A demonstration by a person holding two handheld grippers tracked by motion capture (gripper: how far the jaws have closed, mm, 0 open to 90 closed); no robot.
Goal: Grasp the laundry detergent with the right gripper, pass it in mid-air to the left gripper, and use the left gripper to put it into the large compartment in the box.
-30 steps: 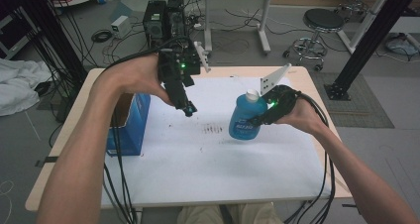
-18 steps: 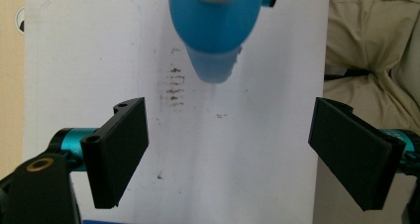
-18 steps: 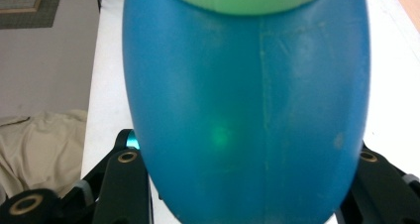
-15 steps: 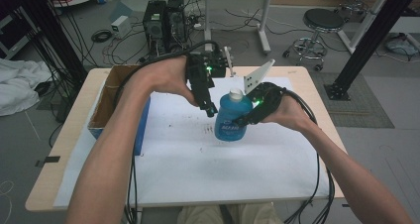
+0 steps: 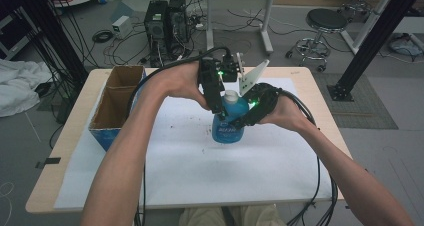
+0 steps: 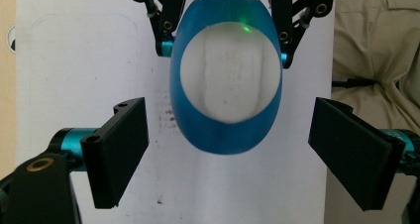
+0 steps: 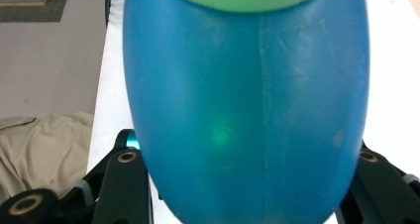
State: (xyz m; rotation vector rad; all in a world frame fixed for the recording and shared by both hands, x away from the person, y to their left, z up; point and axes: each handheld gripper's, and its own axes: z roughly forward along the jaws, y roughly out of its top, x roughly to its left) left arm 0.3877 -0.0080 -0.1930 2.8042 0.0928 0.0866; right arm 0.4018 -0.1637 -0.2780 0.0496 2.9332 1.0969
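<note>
A blue plastic bottle [image 5: 226,128] with a white cap [image 6: 228,75] stands upright near the middle of the white sheet. My right gripper [image 5: 235,122] comes in from the right and is shut on the bottle's body; in the right gripper view the blue bottle [image 7: 247,100] sits between its jaws [image 7: 247,189]. My left gripper [image 5: 221,110] points down over the bottle's top. Its two black jaws stand open on either side of the cap, apart from it, in the left gripper view [image 6: 230,130]. Whether the bottle's base touches the sheet I cannot tell.
An open cardboard box [image 5: 106,131] with a blue side stands at the table's left edge. A white sheet [image 5: 200,176] covers most of the wooden table [image 5: 60,151]. Cables trail from both grippers toward the front edge. The person's lap [image 6: 376,45] is just off that edge.
The right gripper has carried the bottle left toward the table's middle. The left gripper has moved right and down, and now sits over the bottle's cap.
</note>
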